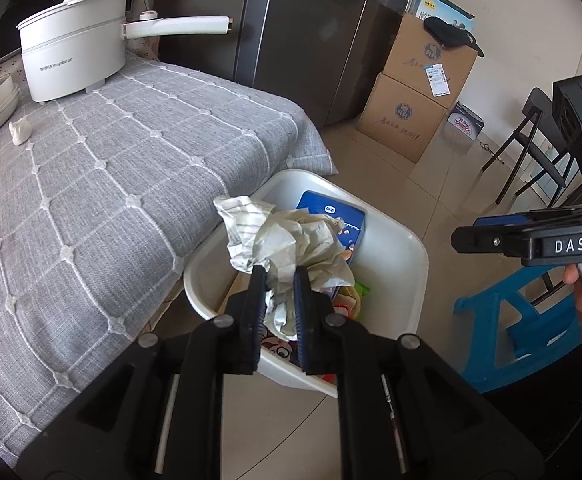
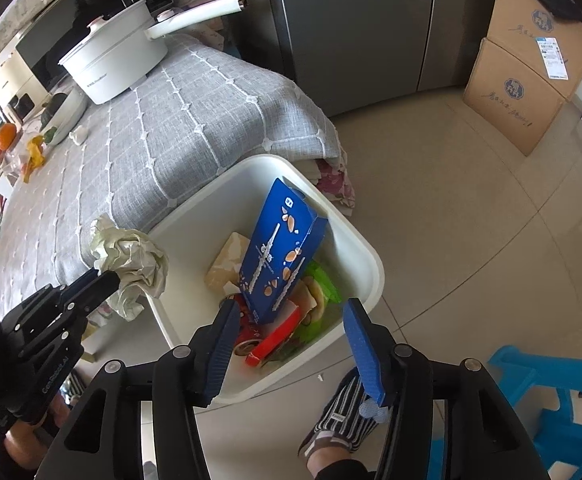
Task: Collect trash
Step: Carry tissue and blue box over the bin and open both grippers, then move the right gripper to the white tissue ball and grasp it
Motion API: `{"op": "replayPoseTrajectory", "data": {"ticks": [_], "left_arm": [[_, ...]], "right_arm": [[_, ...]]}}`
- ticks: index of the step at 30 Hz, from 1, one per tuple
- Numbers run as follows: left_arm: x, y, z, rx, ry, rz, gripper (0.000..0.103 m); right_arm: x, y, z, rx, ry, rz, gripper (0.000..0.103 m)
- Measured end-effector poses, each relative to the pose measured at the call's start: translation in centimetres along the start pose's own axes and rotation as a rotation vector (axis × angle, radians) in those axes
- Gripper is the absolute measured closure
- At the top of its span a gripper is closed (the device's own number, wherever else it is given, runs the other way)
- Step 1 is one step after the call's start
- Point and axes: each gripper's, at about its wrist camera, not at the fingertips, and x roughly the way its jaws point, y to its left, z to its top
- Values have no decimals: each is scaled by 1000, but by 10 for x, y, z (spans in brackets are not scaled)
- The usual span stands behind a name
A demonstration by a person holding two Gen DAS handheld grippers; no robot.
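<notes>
My left gripper (image 1: 279, 276) is shut on a wad of crumpled white paper (image 1: 291, 236), held just over the near rim of the white trash bin (image 1: 395, 264) that stands on the floor against the table. In the right wrist view that paper (image 2: 131, 256) hangs at the bin's left corner. My right gripper (image 2: 291, 308) is open above the bin (image 2: 371, 256) with nothing between its pads. Below it a blue carton (image 2: 283, 248) stands leaning inside the bin among a red strip (image 2: 275, 340), green wrappers (image 2: 319, 276) and other scraps.
A table under a grey checked cloth (image 1: 111, 184) carries a white pot (image 1: 75, 48) and a small white wad (image 1: 21, 132). Cardboard boxes (image 1: 423, 80) stack by the dark fridge (image 1: 311, 40). A blue stool (image 1: 511, 328) and a person's slippered foot (image 2: 343, 416) flank the bin.
</notes>
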Motion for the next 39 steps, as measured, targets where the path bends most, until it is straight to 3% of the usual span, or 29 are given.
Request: {"op": "replayPoseTrajectory", "data": {"ticks": [1,3,4,5,9,11,16,28,39], "left_arm": [[2,0,0,1,-1,-5,83],[5,1,1,-7,22,-4,51],[5,1,1,-16,24,7,28],[3,2,1,-22,16,14,21],[2,4,2,-23,37,52,19],[0,8,1,-38,41,73,11],[-11,23,1,-76,38,101,2],[-48,64,-8,-146,33,184,1],[-101,127,-27,-267,-18,277,1]], "right_arm": [[0,-1,0,1,-2,-5,45],[-1,-2,1,4,-6,-12,43],[-2,-2,1,6,-8,-14,43],[-2,-3,2,8,-10,-16,42],[-2,-3,3,16,-11,-18,36],[-2,-1,4,15,-12,-16,36],[-5,9,6,1,-21,-17,33],[-11,39,16,-32,-44,-17,28],[-17,118,34,-109,-97,44,22]]}}
